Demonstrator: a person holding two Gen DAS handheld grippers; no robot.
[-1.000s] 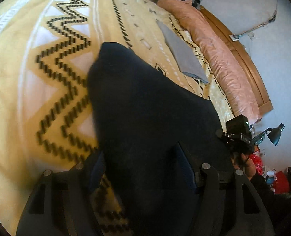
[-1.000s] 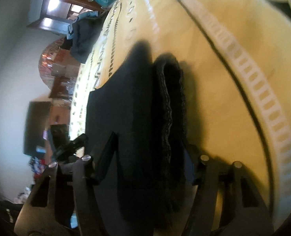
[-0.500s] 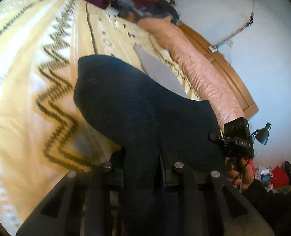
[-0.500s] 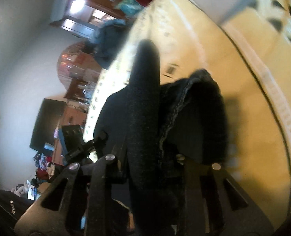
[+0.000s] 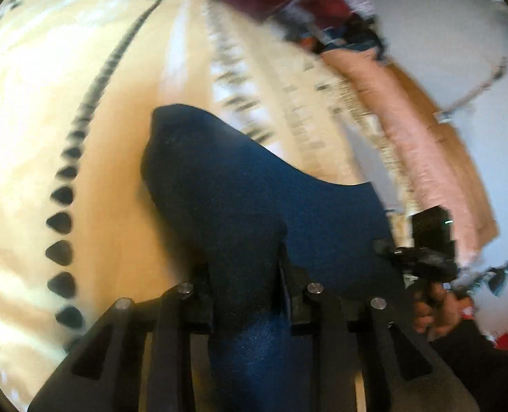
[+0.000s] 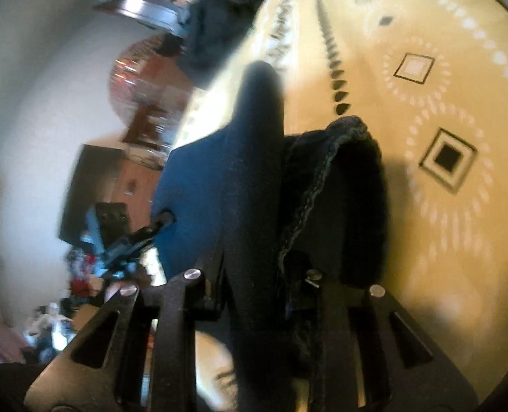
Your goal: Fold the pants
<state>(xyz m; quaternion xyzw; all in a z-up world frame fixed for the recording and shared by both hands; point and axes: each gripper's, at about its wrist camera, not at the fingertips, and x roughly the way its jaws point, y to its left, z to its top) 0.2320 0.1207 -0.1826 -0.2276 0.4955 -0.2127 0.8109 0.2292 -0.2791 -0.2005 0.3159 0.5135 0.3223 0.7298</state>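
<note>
Since a second ago, both sets of jaws have been closed onto the dark blue pants [image 5: 254, 206] and the cloth raised off the bed [image 5: 110, 185]. Fabric is pinched by the left gripper [image 5: 245, 295], likewise by the right gripper [image 6: 254, 285].

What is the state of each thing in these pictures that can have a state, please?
Pants: dark blue, held up above the bed, pinched by both grippers.
Left gripper: shut on the pants.
Right gripper: shut on the pants, near a stitched hem.
Bedspread: yellow, patterned, spread flat.
Pink bolster: lying along the far edge of the bed.
</note>
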